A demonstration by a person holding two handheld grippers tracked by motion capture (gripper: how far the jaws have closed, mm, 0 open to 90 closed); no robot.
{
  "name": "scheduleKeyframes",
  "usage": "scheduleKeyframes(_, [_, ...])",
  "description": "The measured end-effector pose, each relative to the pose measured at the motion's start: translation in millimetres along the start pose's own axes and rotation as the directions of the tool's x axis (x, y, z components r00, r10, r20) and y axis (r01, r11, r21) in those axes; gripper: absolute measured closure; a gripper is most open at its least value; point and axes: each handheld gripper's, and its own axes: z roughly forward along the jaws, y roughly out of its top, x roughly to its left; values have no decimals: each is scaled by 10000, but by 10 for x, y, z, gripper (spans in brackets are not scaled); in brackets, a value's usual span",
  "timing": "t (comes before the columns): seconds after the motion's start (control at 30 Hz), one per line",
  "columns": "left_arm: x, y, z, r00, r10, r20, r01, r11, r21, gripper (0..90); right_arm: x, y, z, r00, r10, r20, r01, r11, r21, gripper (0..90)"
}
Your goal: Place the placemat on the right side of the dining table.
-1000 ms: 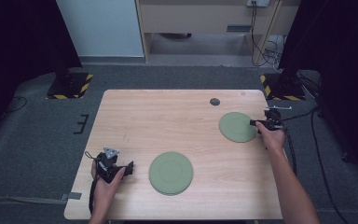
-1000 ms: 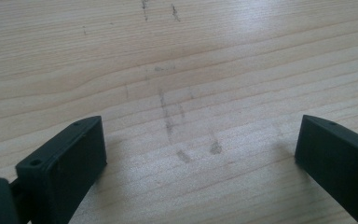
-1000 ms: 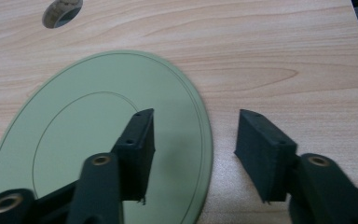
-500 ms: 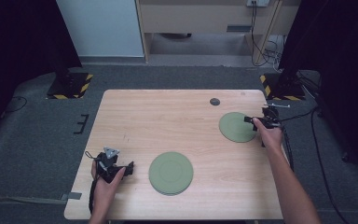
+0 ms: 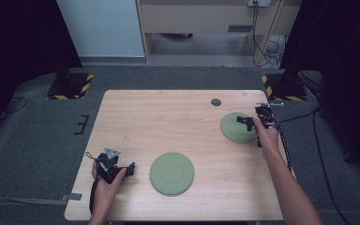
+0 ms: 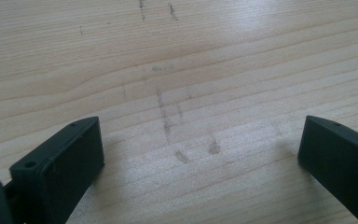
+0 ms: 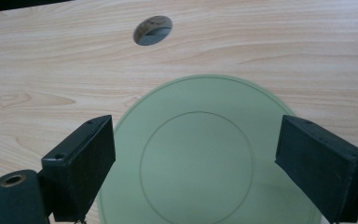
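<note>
Two round green plates lie flat on the wooden table (image 5: 159, 122). One plate (image 5: 171, 173) is near the front middle. The other plate (image 5: 234, 131) (image 7: 196, 158) is at the right side. My right gripper (image 5: 246, 123) (image 7: 196, 126) hovers over that right plate, pointing left across it. Its jaws have just been opening and now stand wide apart, with nothing pinched between them. My left gripper (image 5: 126, 169) (image 6: 199, 135) rests low at the front left, just left of the front plate. It is open over bare wood.
A small round hole (image 5: 215, 101) (image 7: 153, 30) is in the tabletop beyond the right plate. Black stand bases with yellow stripes (image 5: 70, 85) sit on the floor past the table's far corners. Cables (image 5: 304, 117) trail off the right edge.
My right gripper has shifted left from the right plate's rim to over the plate, and its jaws have spread wider. Both plates and the left gripper stayed put.
</note>
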Motion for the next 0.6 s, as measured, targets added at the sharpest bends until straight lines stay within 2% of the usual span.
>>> scheduleKeyframes(0.3, [0, 0, 0, 10000, 4, 1, -4, 10000, 2, 0, 251, 24, -64, 9976, -695, 37, 696, 9959, -571, 107])
scheduleKeyframes(0.6, [0, 0, 0, 10000, 3, 1, -3, 10000, 3, 0, 366, 21, -70, 9945, -1039, 158, 1048, 9914, -786, 97])
